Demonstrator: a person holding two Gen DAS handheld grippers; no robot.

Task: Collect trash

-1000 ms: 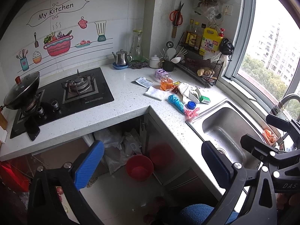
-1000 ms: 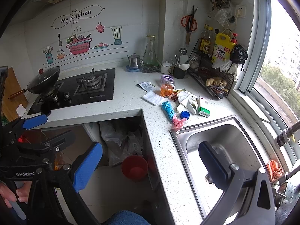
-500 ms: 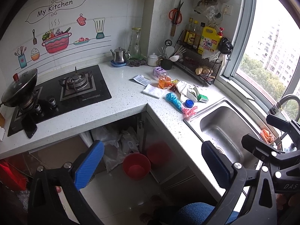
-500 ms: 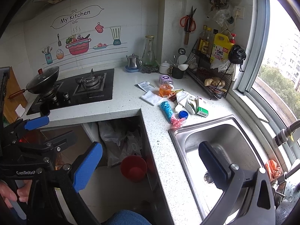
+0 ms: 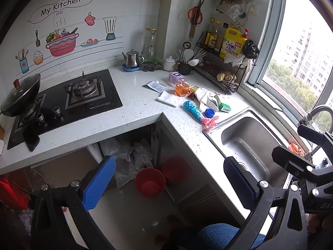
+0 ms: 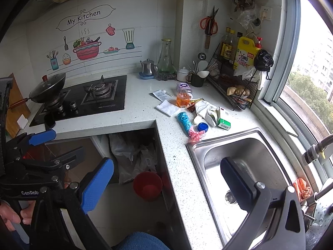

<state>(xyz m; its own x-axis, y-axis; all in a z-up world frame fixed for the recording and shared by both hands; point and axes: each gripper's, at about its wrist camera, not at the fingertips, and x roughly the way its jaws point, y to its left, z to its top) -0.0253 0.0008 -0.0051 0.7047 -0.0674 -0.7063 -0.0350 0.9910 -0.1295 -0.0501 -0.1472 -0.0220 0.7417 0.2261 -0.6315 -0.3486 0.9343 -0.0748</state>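
Trash lies in a cluster on the white counter (image 5: pixel 133 112) left of the sink: a blue and pink wrapper (image 5: pixel 194 111) (image 6: pixel 186 124), a blue cap (image 5: pixel 209 112) (image 6: pixel 203 126), crumpled white paper (image 5: pixel 205 101) (image 6: pixel 205 109), a green and white box (image 5: pixel 223 106) (image 6: pixel 223 123), a white napkin (image 5: pixel 168 100) (image 6: pixel 167 108) and a leaflet (image 5: pixel 155 86). A red bin (image 5: pixel 149 184) (image 6: pixel 147 185) stands on the floor under the counter. My left gripper (image 5: pixel 169 181) hangs open above the bin, well short of the trash. My right gripper (image 6: pixel 167 184) is open too, over the counter edge by the sink.
A steel sink (image 6: pixel 245 158) with a tap (image 6: pixel 316 150) fills the right side. The gas hob (image 5: pixel 83 98) and a lidded wok (image 5: pixel 20 93) are at the left. An orange jar (image 5: pixel 182 88), a kettle (image 5: pixel 132 59) and a wire rack (image 5: pixel 220 70) stand at the back. Plastic bags (image 5: pixel 129 156) sit beneath the counter.
Both views have drifted only slightly. Both grippers stay open and nothing on the counter has moved.
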